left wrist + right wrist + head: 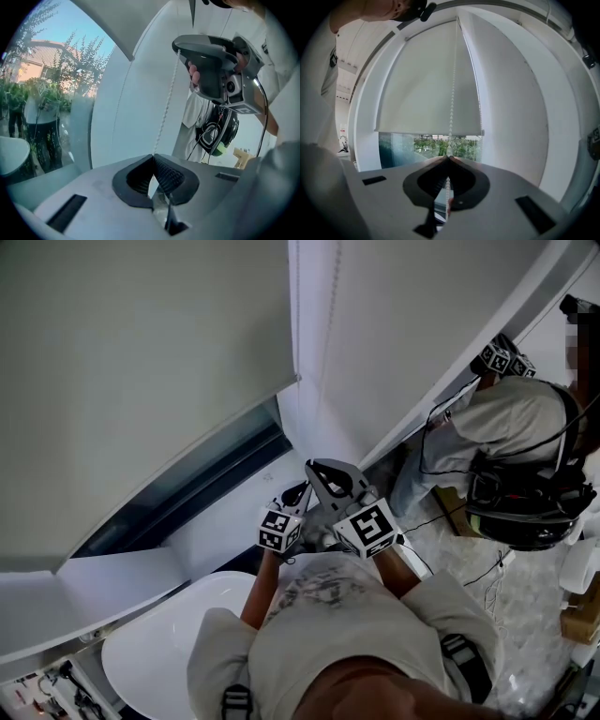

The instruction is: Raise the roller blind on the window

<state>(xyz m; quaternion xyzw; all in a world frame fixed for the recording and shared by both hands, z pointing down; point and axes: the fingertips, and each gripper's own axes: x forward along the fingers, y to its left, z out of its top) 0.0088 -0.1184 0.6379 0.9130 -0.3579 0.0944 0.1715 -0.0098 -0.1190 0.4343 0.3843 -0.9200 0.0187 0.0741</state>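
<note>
Along the right edge of the window, both of my tools are on the bead chain that hangs in front of the roller blind. The right gripper has its jaws pinched together on the chain. The beads pass between the pads and run straight up toward the top of the frame. The left gripper sits lower on the same chain, with its jaws likewise closed and the beads caught where the tips meet. From its camera I see the chain rising to the right gripper above it.

From the head view, the two tools are close together, near the window's lower right corner and just above the white sill. The blind covers most of the window. Its bottom edge stops short of the sill and leaves a low strip of glass with green trees behind it. Another person stands well apart to the right.
</note>
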